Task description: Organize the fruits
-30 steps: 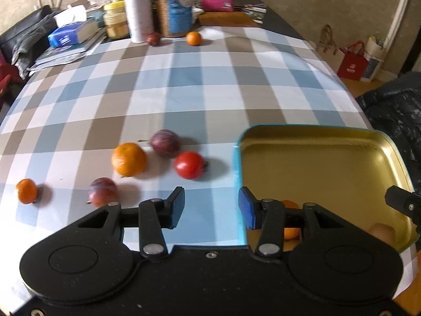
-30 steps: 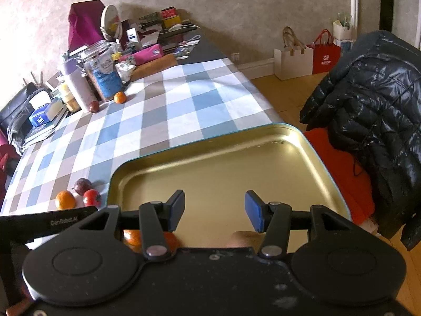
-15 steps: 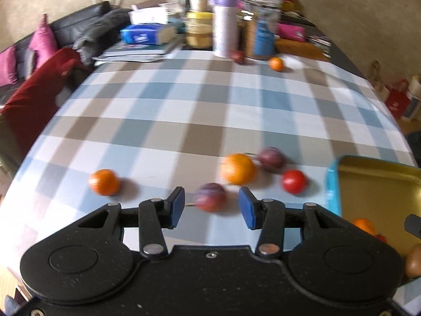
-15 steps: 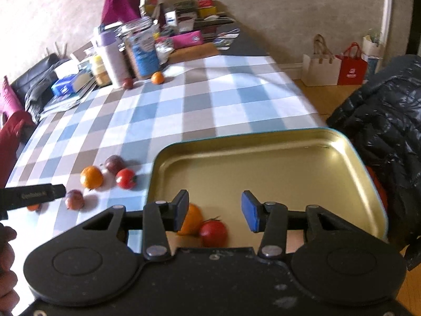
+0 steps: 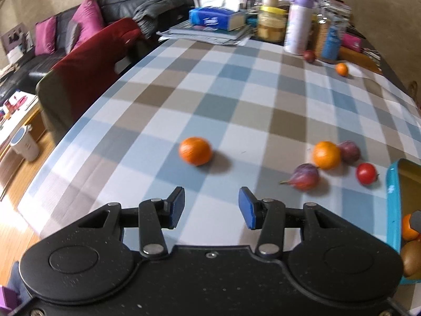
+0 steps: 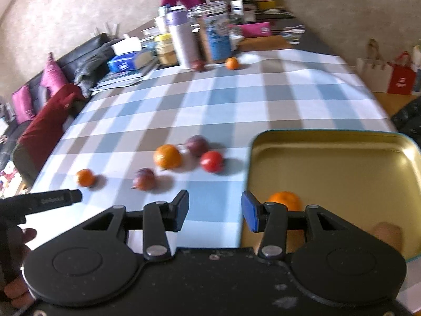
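Left wrist view: the left gripper hangs with jaws apart and nothing between them, above the checked surface. A round small orange lies just beyond it. To the right sit a purple fig with its stem pointing left, a bigger orange, a plum and a red tomato, near the tray.

Right wrist view: the right gripper, whose jaws have just been closing, is empty and moderately spread over the tray's left edge. An orange in the tray lies just behind its right finger.
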The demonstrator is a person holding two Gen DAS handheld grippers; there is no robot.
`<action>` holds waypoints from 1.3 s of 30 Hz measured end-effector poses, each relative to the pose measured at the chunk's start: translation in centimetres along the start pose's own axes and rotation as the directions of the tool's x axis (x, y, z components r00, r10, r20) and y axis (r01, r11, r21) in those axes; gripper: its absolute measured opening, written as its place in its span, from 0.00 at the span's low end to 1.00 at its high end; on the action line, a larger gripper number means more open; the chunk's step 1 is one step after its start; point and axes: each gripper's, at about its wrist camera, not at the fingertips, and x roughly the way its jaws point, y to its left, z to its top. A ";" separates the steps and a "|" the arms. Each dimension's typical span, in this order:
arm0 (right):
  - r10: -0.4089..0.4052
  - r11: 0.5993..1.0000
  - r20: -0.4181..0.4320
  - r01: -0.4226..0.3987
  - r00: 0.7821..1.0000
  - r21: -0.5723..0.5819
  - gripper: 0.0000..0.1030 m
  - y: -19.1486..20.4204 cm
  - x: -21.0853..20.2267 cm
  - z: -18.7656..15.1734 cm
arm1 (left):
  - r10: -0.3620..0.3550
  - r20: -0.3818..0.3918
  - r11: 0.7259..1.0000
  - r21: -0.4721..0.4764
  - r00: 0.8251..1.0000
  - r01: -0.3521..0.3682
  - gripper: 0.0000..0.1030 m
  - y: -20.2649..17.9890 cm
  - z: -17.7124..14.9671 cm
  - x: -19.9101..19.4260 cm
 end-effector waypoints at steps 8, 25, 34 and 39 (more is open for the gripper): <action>0.066 0.992 -0.003 -0.066 0.998 -0.107 0.47 4.0 0.8 -1.6 | 0.009 -0.026 1.000 -0.022 1.000 -0.010 0.53 2.5 -2.1 -0.8; 0.092 0.978 -0.034 -0.097 0.995 -0.183 0.47 6.2 1.8 -6.9 | -0.049 -0.017 0.999 0.015 0.999 0.049 0.53 3.2 -6.9 -3.4; 0.049 0.976 0.000 -0.048 0.999 -0.215 0.47 5.9 2.5 -8.4 | -0.101 -0.004 0.993 0.063 0.995 0.101 0.53 2.0 -8.2 -3.4; 0.047 0.975 -0.007 -0.048 0.999 -0.216 0.47 5.5 3.2 -8.8 | -0.121 -0.013 0.990 0.069 0.993 0.121 0.53 1.7 -8.5 -2.8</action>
